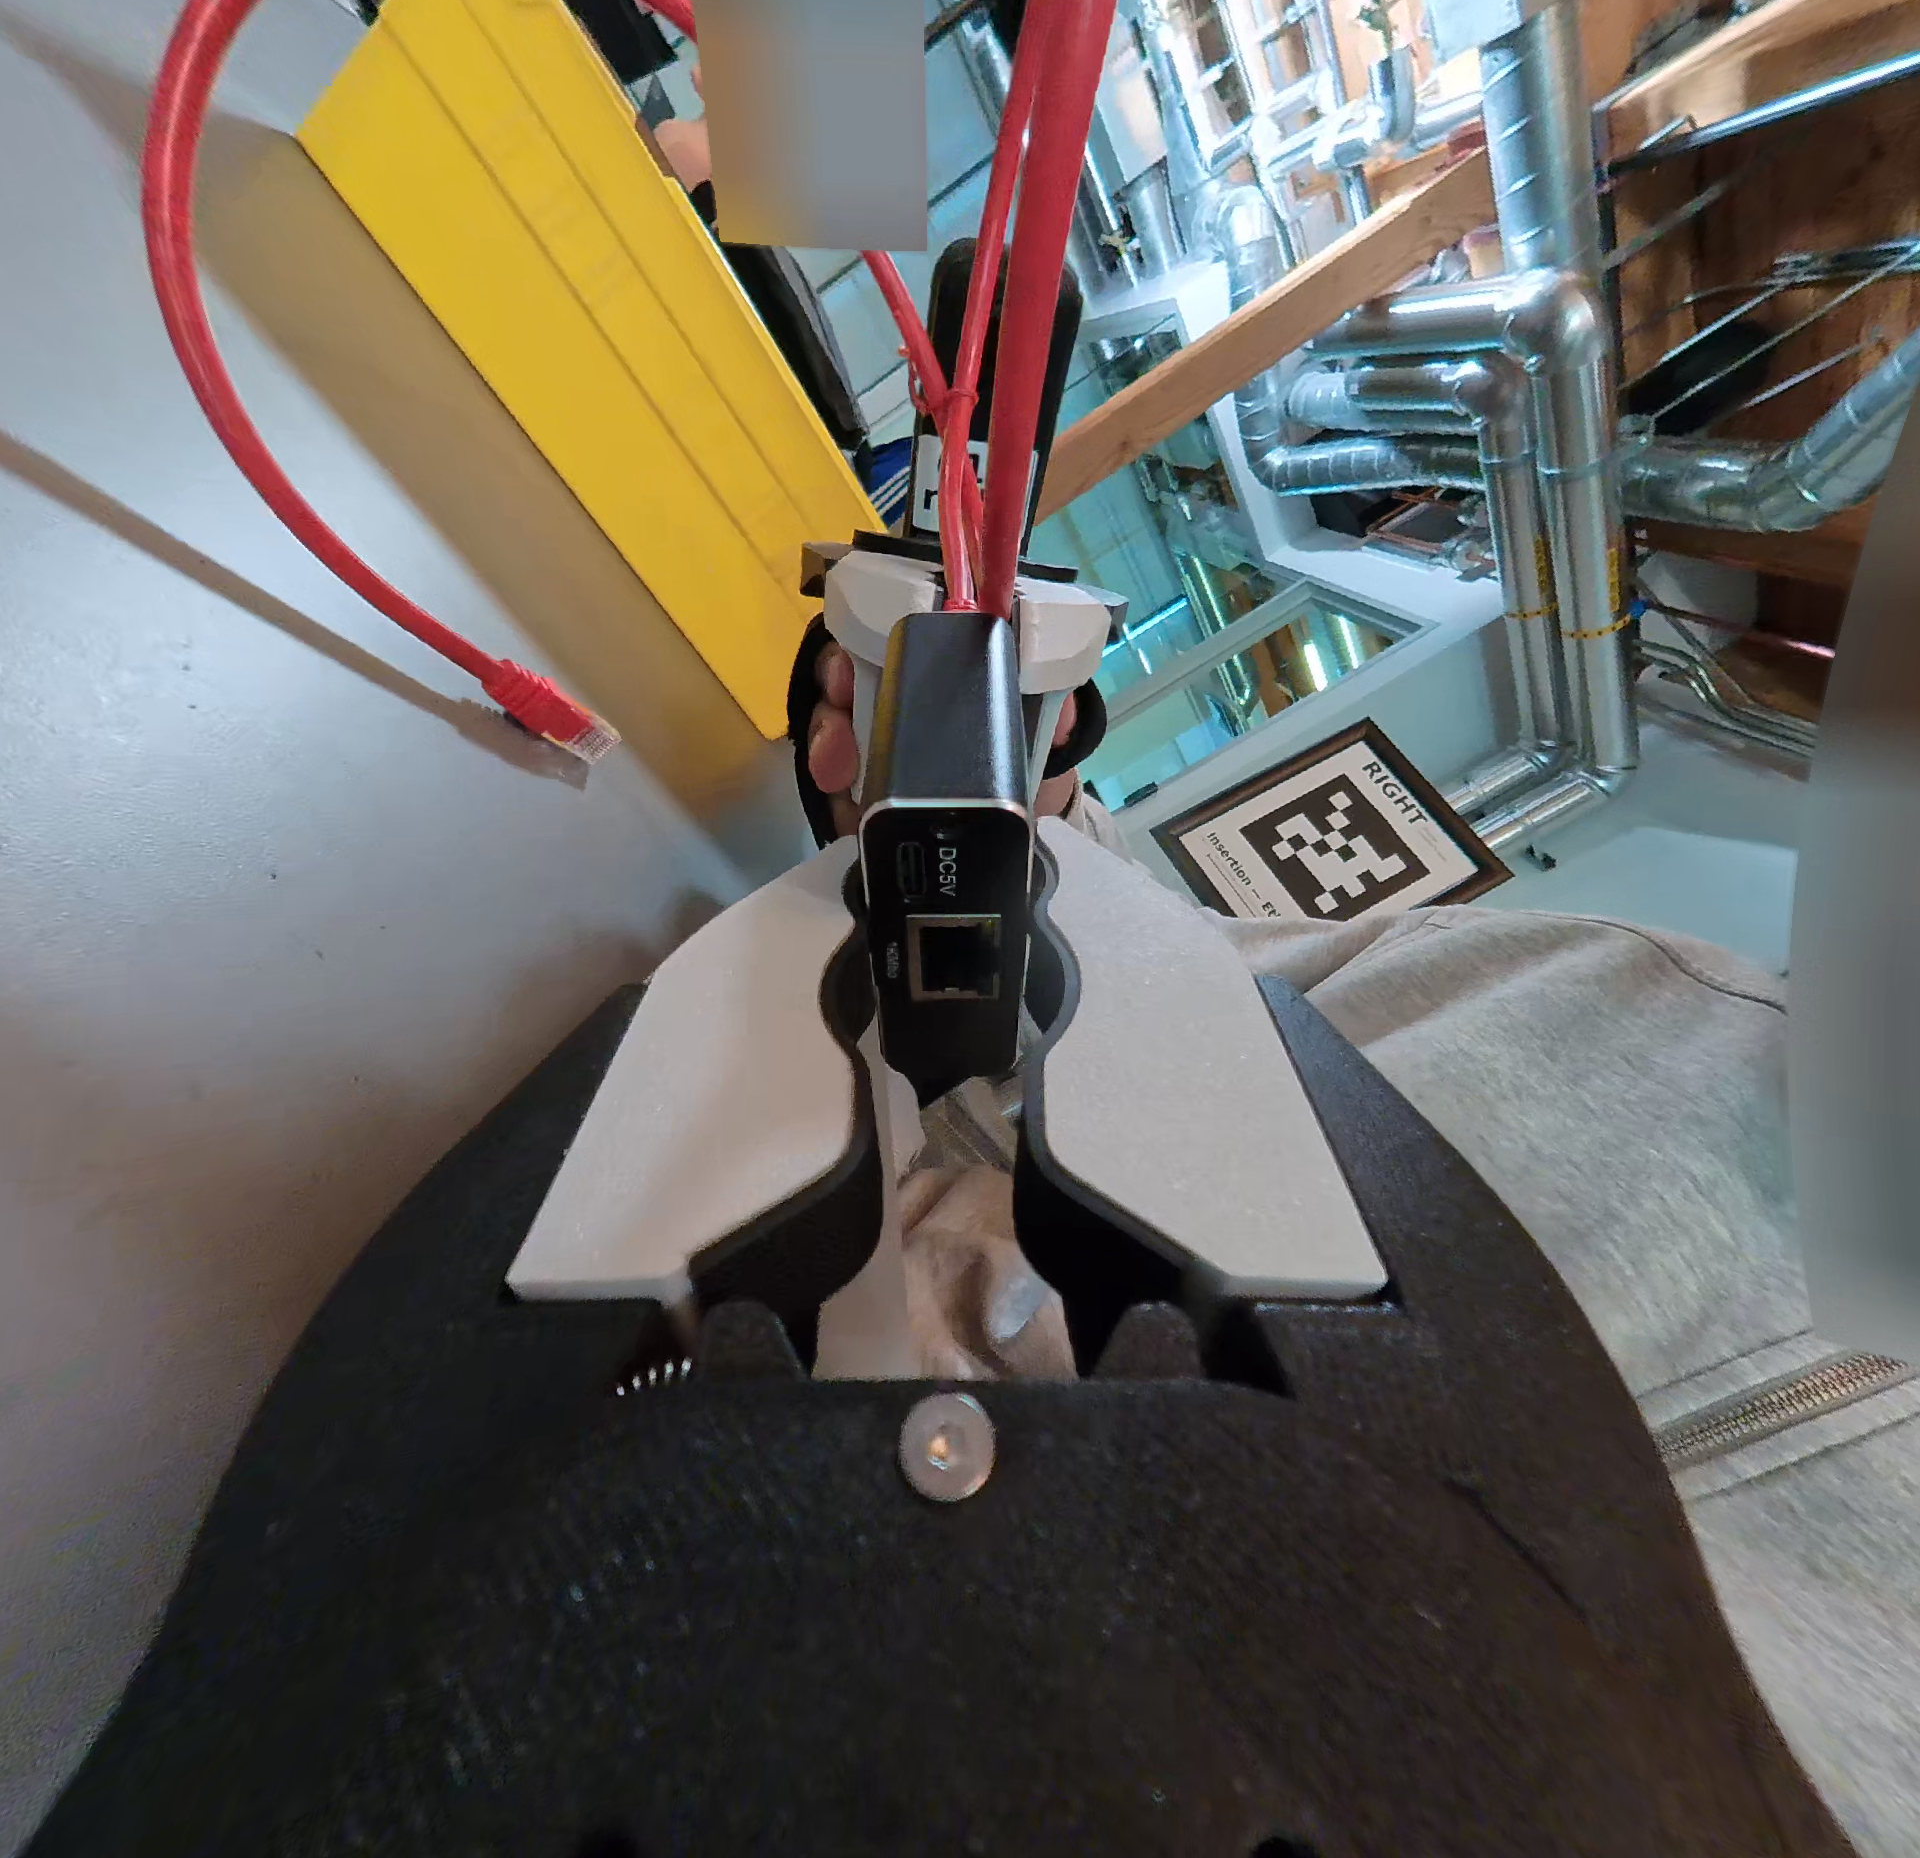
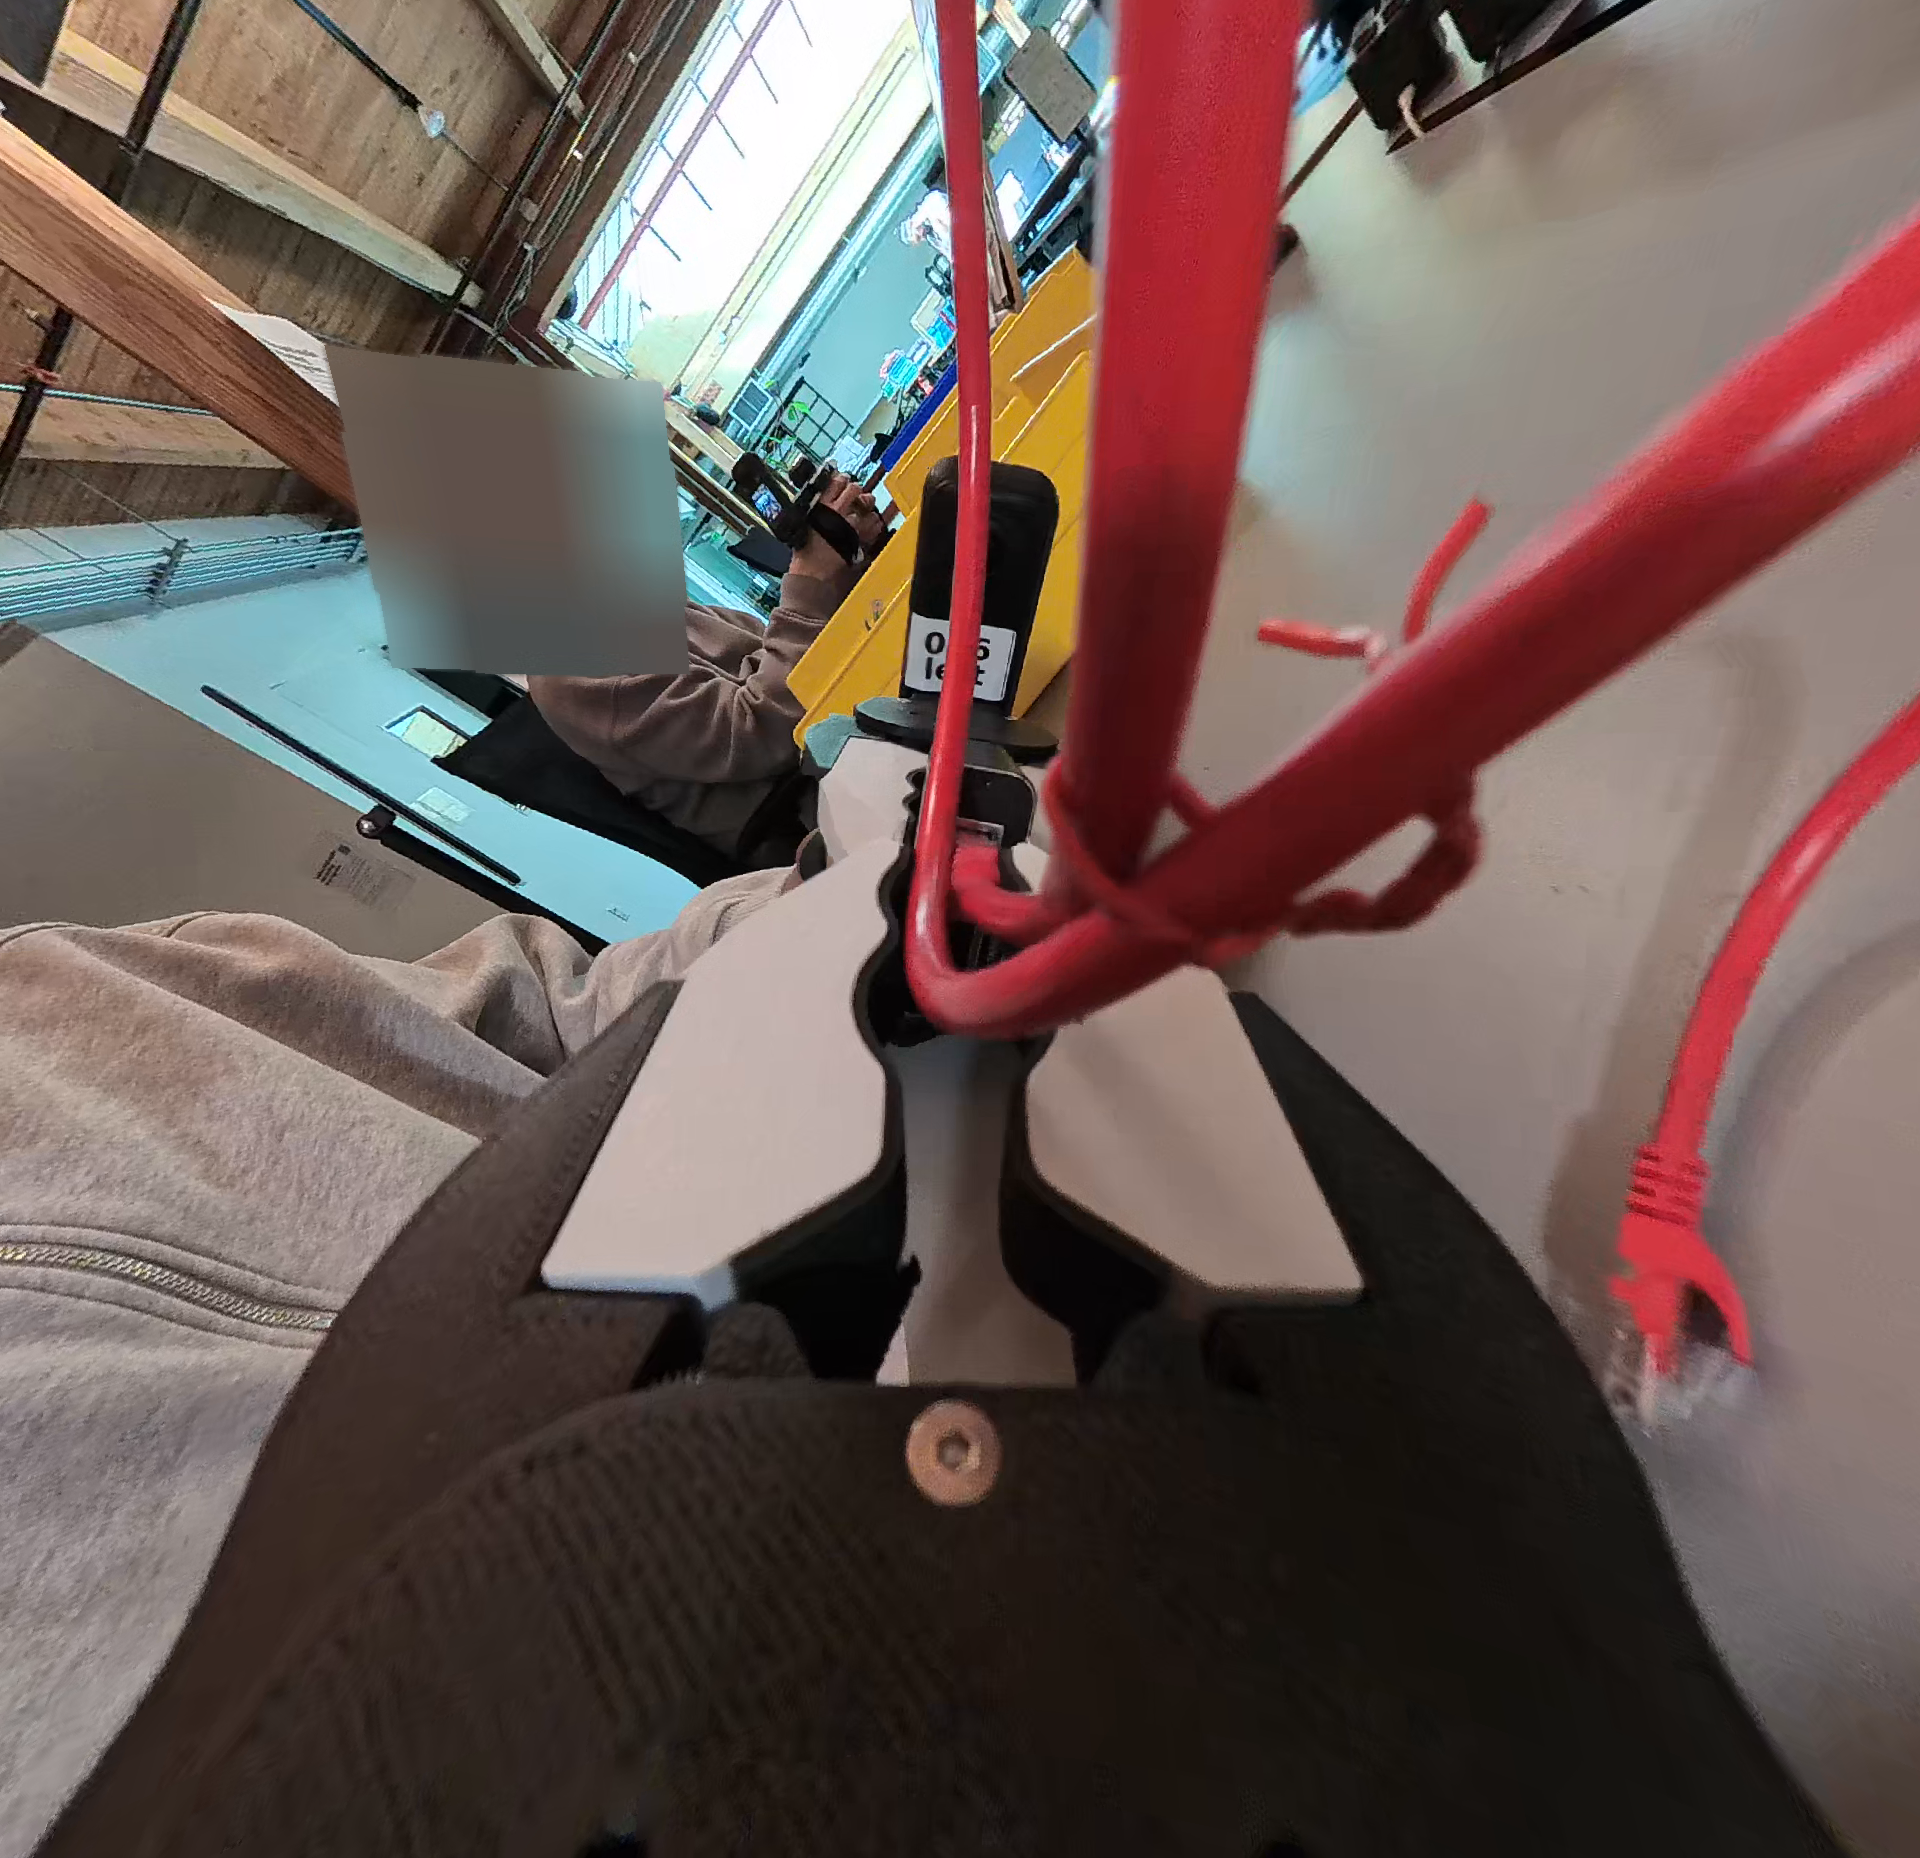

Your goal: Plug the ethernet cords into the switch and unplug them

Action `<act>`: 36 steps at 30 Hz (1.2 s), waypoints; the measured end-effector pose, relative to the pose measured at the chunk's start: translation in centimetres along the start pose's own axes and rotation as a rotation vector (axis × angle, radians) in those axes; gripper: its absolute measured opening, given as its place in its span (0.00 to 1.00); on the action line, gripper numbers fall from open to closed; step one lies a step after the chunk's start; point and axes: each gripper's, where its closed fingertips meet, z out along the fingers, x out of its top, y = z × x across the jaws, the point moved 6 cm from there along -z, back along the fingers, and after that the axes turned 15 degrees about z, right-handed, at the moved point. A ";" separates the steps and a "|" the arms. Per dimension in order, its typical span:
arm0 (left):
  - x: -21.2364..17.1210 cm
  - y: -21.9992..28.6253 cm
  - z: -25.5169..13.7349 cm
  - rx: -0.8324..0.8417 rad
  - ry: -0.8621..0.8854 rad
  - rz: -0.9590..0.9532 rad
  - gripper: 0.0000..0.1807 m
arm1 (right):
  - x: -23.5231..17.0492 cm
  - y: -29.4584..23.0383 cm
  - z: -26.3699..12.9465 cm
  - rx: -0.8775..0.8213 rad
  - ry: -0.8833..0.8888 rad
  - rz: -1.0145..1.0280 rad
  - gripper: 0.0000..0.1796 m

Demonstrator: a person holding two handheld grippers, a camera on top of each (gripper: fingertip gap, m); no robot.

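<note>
My left gripper [image 1: 951, 878] is shut on the black switch [image 1: 951, 728], gripping its near end; an empty port faces the camera. Red ethernet cords [image 1: 997, 354] run into the switch's far end, where my right gripper [image 1: 966, 613] closes around them. In the right wrist view my right gripper [image 2: 961, 941] is shut on a red cord [image 2: 940, 967] just behind its plug [image 2: 977, 868], with the left gripper [image 2: 935, 800] right beyond. The switch is mostly hidden there. A loose red plug [image 1: 545, 712] lies on the table; another plug also shows in the right wrist view [image 2: 1673, 1278].
A yellow bin [image 1: 582, 281] stands on the white table [image 1: 260, 925]. A framed marker card [image 1: 1335, 842] stands behind. The cords are tied in a bundle [image 2: 1143, 915]. A grey sweatshirt [image 1: 1507, 1133] is close. Another person holds a camcorder [image 2: 805, 520]. More red cord ends [image 2: 1320, 636] lie farther off.
</note>
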 end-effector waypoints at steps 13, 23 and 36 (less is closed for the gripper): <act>0.0 0.5 0.2 -0.056 -0.010 0.004 0.14 | 0.0 -0.3 0.1 0.030 0.020 0.021 0.08; -0.4 0.7 0.2 -0.033 -0.106 0.065 0.14 | -0.7 -0.2 0.3 0.036 -0.028 0.036 0.08; -1.0 0.7 0.4 -0.015 -0.170 0.083 0.13 | -1.3 0.1 0.4 0.016 -0.091 0.053 0.08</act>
